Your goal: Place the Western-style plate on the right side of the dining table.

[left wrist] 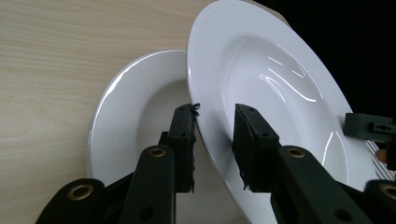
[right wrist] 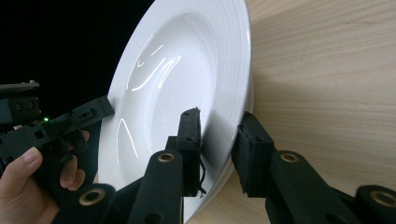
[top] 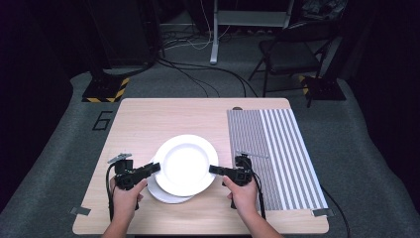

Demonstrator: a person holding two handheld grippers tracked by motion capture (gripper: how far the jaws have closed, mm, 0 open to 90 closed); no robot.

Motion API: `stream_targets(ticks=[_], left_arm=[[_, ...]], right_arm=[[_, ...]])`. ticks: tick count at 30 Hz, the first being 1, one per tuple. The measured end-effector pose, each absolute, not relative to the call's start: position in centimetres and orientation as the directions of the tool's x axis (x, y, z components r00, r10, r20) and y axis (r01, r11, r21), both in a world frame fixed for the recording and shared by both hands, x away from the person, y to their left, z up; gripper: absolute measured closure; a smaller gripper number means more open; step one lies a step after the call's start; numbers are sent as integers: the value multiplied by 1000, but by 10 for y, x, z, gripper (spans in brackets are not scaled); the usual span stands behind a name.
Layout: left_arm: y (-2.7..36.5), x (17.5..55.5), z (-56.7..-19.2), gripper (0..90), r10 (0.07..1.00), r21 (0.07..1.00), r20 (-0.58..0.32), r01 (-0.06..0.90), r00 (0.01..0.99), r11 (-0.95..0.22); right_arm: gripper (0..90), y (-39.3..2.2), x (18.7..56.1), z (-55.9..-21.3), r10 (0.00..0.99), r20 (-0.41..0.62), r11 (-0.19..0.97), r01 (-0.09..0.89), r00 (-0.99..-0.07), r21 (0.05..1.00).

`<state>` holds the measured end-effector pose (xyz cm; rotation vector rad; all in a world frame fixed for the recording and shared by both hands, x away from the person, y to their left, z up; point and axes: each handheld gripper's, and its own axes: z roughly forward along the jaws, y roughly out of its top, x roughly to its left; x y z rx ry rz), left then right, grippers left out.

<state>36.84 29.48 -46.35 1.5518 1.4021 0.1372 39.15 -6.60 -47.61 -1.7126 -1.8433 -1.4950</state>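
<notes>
- White and glossy, a round ceramic upper plate (top: 184, 164) sits near the front of the pale wooden worktop (top: 143, 119) in the high view, overlapping a second white lower plate (top: 166, 196) whose rim peeks out beneath it at the front left.
- In that view the left tool (top: 154, 167) meets the upper plate's left rim and the right tool (top: 214, 169) meets its right rim, each carried by a hand at the near edge; a grey striped mat (top: 282, 148) covers the worktop's right side.
- Left gripper view: the two black jaws straddle the upper plate (left wrist: 261, 79) at its rim, one on each face, narrowly parted and clamped on it; the plate stands raised and tilted over the lower plate (left wrist: 135, 116), which lies on the wood.
- Right gripper view: the jaws likewise straddle the upper plate (right wrist: 182, 74) at its rim, closed on it with only the rim's thickness between; across the plate, the left tool (right wrist: 100, 109) touches the far rim, with fingers (right wrist: 28, 158) behind it.
</notes>
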Motion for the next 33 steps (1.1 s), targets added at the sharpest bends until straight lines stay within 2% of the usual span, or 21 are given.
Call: stream_targets(ticks=[33], left_arm=[[236,398,-459,691,734,715,-504,697,456,57]], right_arm=[[734,-124,365,-468,668,717,-331,781,-202,529]])
